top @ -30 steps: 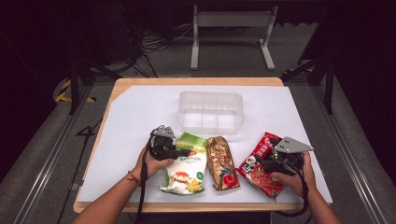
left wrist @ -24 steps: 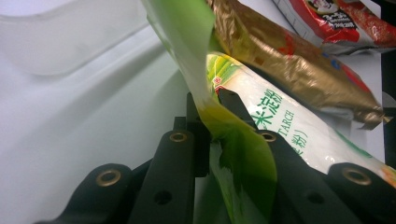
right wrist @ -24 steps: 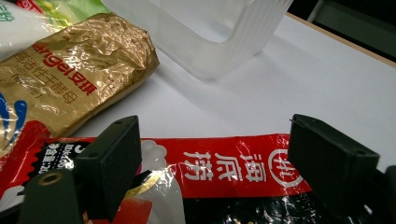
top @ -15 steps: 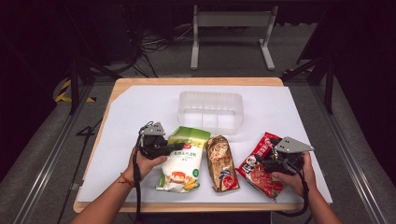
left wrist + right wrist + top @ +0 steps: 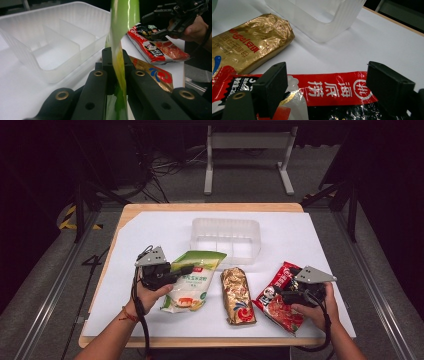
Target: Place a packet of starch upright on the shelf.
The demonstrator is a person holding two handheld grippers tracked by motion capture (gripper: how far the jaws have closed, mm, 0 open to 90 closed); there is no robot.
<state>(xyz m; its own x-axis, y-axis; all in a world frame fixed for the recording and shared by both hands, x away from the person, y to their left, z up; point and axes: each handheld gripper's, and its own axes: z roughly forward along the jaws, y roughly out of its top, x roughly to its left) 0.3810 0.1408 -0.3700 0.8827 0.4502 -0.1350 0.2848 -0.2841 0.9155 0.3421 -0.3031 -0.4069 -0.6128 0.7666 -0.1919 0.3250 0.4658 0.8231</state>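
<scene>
Green pouch (image 5: pixel 192 279): we found it clenched edge-on in the left gripper (image 5: pixel 117 82), its long axis running from the jaws toward the clear bin (image 5: pixel 225 238), which lay just beyond.
Left jaws: we saw them closed on the pouch's edge.
Right gripper (image 5: pixel 327 85): we saw its jaws spread wide, straddling the red packet (image 5: pixel 278 298) on the tabletop (image 5: pixel 150 227); contact was probably absent.
Gold packet (image 5: pixel 237 295): we noted it lying flat between the two, lengthwise toward the bin.
Nearer hand: we judged the left.

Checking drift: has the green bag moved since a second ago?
Yes. The green bag, pinched in the left gripper, has swung its top toward the tray and now nearly touches its front wall.
</scene>
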